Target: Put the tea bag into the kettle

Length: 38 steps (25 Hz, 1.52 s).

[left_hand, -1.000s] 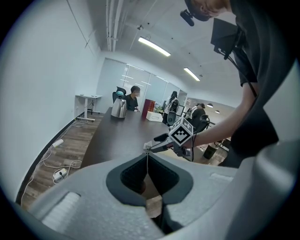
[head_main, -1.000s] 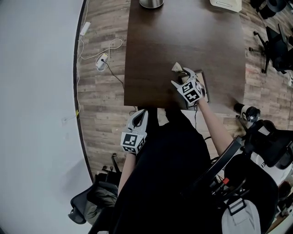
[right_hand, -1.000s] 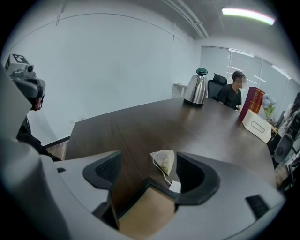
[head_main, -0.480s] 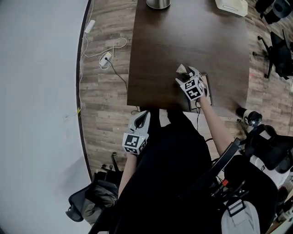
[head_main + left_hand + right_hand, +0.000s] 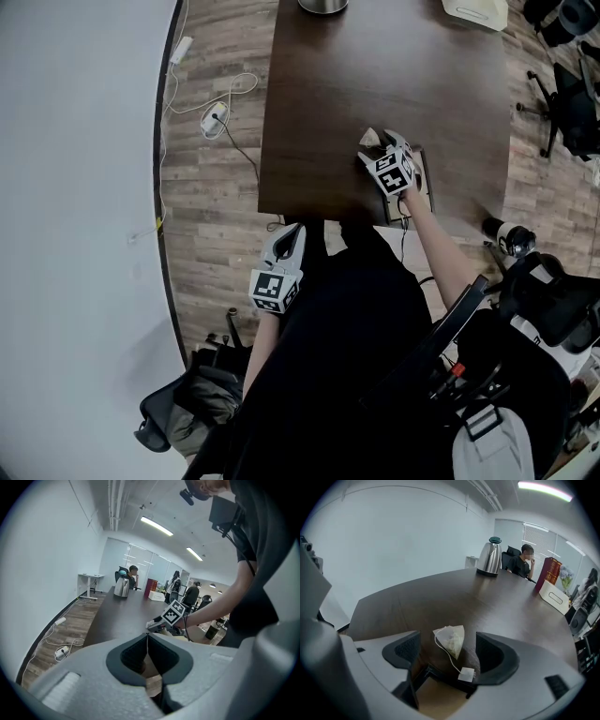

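A pale pyramid tea bag [image 5: 451, 639] lies on the dark table [image 5: 375, 75], its string running to a small paper tag [image 5: 466, 674]. My right gripper [image 5: 448, 654] is open, its jaws standing wide on either side of the bag without touching it. From the head view the right gripper [image 5: 379, 146] is low over the table's near part, right behind the tea bag [image 5: 371, 138]. The steel kettle [image 5: 489, 557] stands at the far end, lid on, and its base [image 5: 323, 5] just shows in the head view. My left gripper [image 5: 296, 231] is shut and empty, off the table's near edge.
A white box [image 5: 555, 598] and a red box [image 5: 550, 571] stand at the far right of the table. A person [image 5: 520, 562] sits beyond the kettle. Office chairs [image 5: 562, 84] stand to the right. A cable and plug [image 5: 214, 117] lie on the floor at left.
The right gripper has crept forward, so the tea bag now lies between its jaws. The left gripper has hardly moved.
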{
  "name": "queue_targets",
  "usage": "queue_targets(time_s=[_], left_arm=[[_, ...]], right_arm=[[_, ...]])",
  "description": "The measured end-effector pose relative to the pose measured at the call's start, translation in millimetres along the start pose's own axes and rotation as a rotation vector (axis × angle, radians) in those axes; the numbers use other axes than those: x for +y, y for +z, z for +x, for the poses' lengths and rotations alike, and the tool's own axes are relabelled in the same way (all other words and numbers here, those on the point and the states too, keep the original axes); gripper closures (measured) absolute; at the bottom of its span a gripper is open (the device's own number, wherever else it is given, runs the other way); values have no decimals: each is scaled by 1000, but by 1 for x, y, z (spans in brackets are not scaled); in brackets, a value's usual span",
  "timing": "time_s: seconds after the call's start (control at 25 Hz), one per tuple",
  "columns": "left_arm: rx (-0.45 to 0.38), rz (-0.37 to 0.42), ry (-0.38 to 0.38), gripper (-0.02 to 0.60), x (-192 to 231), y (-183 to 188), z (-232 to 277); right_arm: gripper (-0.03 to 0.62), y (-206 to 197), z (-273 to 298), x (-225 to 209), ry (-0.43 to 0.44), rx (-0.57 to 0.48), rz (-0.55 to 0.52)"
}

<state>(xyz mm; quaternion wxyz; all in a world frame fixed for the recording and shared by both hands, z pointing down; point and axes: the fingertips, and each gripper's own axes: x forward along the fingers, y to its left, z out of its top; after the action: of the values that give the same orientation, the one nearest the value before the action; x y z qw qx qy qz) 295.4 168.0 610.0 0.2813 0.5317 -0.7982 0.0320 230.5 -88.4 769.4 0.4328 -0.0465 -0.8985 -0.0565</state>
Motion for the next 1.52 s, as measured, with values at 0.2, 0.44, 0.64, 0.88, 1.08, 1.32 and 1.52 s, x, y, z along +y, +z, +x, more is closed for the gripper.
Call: queue_targets(time_s=[0.2,0.44,0.64,0.88,1.08,1.32,1.52], left_arm=[[-1,-7,11,575,3,-2,-2],[6,-17,14,575,5,-6,1],[10,-20,10,575,3,-7,3],[16,-26,17,575,5,-10,3],[17,-27,20,575,5,-10,4],[17,-30,27,575,7,-12,1],[16,-33,35,575,9,-13,-2]], right_arm=[[226,-8,7,1,13,25,12],[226,-7,10,0,20,29,4],[226,-6,10,1,24,27,0],[226,-7,11,1,33,31,1],[243,-8,12,2,51,31,9],[386,-4,11,18,84,28,-64],[528,-2,9,17,32,44,-119]])
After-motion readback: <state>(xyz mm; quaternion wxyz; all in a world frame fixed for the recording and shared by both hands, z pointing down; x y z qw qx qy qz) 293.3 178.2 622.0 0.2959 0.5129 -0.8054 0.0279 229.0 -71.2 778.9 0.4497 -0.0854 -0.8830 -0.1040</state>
